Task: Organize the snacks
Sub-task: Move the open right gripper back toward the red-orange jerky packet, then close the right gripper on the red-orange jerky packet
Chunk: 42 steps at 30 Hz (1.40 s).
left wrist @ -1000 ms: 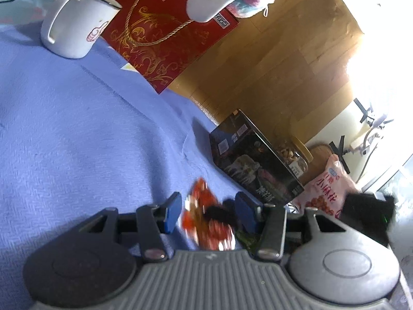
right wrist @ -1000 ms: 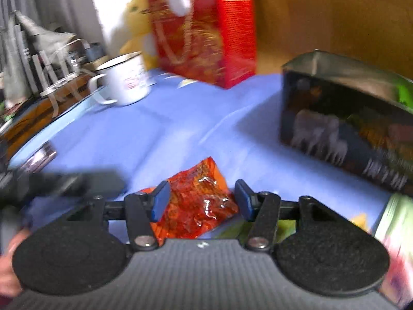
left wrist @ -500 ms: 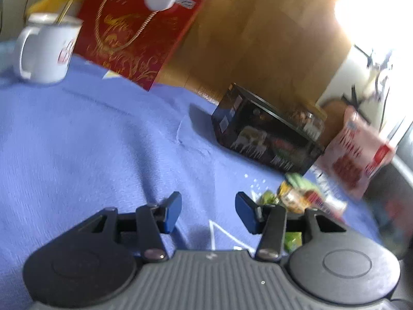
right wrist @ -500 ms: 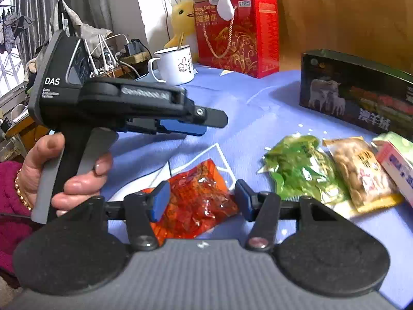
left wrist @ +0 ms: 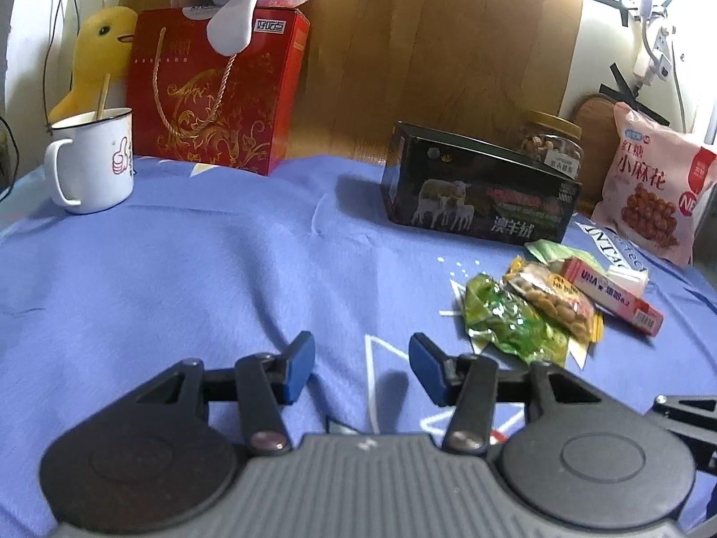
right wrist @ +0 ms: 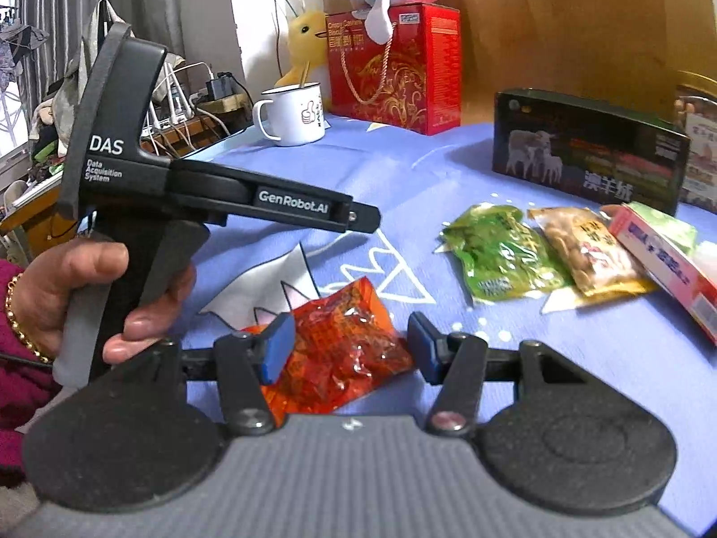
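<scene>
Blur and the picture edge cost us some detail: the glass jar with the gold lid [left wrist: 553, 143] is half hidden behind the black lidless box printed with sheep [left wrist: 479, 188], and the pink snack bag [left wrist: 652, 184] runs off the right margin. We hold the left gripper [left wrist: 362, 370] with its blue pads parted and only blue cloth [left wrist: 179, 269] between them. Our right gripper [right wrist: 347, 349] stands wide apart around the crinkly orange-red snack packet [right wrist: 340, 349]; the left pad overlaps its edge, yet we cannot tell whether either pad presses it (the packet seems to lie flat on the cloth). Beyond it sit a green foil packet [right wrist: 502, 251], a clear packet of tan nuts [right wrist: 587, 251] and a pink carton [right wrist: 672, 264], side by side, overlapping. Our left hand [right wrist: 89, 291] and its black handle block the right camera's left side. Farther back stand a white enamel mug [left wrist: 94, 161] and a red gift box [left wrist: 210, 94].
</scene>
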Each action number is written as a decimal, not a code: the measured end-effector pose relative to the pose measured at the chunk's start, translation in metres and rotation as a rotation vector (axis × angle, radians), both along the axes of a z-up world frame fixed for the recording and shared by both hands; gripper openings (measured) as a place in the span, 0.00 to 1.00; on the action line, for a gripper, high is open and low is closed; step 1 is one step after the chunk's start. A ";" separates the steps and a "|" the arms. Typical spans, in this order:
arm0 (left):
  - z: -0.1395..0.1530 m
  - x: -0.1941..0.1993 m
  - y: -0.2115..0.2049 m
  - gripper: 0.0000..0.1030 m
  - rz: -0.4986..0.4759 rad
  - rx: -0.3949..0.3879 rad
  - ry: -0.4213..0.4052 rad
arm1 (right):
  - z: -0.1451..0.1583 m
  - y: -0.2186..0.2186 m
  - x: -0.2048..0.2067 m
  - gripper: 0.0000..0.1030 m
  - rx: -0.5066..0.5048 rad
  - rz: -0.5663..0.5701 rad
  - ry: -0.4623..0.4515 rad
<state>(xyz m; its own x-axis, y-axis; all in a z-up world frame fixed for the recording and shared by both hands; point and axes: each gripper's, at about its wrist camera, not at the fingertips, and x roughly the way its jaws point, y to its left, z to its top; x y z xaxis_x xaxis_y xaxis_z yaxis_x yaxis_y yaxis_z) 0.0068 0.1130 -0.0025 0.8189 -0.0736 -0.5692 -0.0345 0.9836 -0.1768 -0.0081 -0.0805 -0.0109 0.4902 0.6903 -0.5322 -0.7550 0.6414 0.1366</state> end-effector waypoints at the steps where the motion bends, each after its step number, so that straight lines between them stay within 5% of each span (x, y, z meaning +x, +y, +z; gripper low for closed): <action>1: 0.000 -0.002 -0.001 0.46 -0.001 0.008 0.000 | 0.000 -0.002 -0.002 0.56 0.000 -0.006 -0.001; 19: -0.004 -0.036 -0.014 0.53 -0.009 0.059 -0.011 | -0.003 -0.047 -0.035 0.61 -0.010 -0.197 -0.046; 23: -0.008 -0.051 -0.027 0.56 -0.020 0.129 -0.035 | -0.005 -0.066 -0.034 0.64 -0.003 -0.298 -0.053; 32: -0.009 -0.058 -0.026 0.58 -0.034 0.122 -0.043 | 0.002 -0.119 -0.030 0.66 0.238 -0.399 0.126; 35: -0.005 -0.062 -0.021 0.58 -0.033 0.050 -0.023 | 0.005 -0.132 -0.024 0.66 0.259 -0.446 0.146; 39: 0.002 -0.074 -0.011 0.56 -0.110 -0.160 0.014 | -0.004 -0.144 -0.014 0.59 0.335 -0.444 0.268; 42: 0.003 -0.082 -0.012 0.54 -0.192 -0.282 0.048 | -0.006 -0.143 -0.014 0.55 0.334 -0.428 0.277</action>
